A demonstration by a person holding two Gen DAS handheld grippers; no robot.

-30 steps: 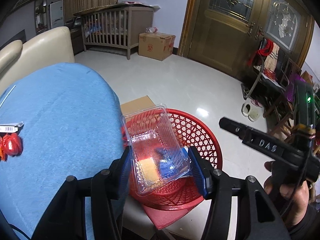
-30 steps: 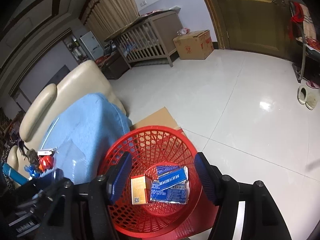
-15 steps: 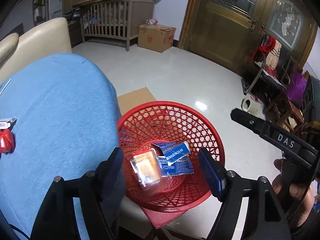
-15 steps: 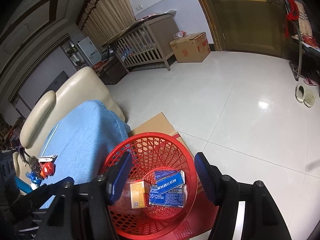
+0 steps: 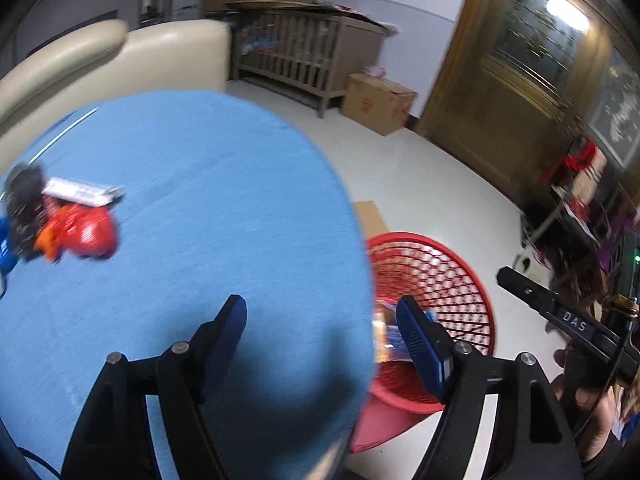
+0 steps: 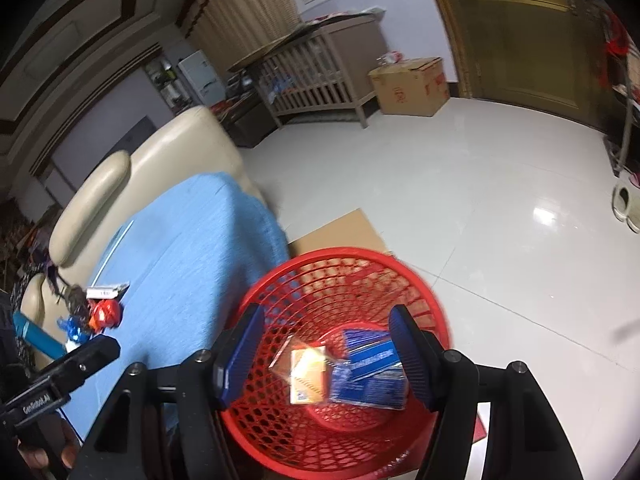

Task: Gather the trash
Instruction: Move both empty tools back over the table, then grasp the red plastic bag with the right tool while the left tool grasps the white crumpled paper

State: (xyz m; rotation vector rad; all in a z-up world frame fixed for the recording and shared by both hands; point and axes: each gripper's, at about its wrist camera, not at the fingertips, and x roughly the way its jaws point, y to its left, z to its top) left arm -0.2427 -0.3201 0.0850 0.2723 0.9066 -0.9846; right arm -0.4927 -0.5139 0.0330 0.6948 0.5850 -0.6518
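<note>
Red basket (image 6: 340,264) holds boxes (image 6: 368,372) — fingers (image 6: 412,356) empty.

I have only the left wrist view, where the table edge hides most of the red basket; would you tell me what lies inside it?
Observer: An orange box and blue packets lie on the bottom of the red basket.
Operator: Thank you. Is the right hand-held gripper holding anything?
Observer: No, the right hand-held gripper hangs open above the basket with nothing between its fingers.
Operator: Is anything lying past the red wrapper at my left edge?
Observer: Yes, a teal tube-shaped thing lies just beyond the red wrapper.
</note>
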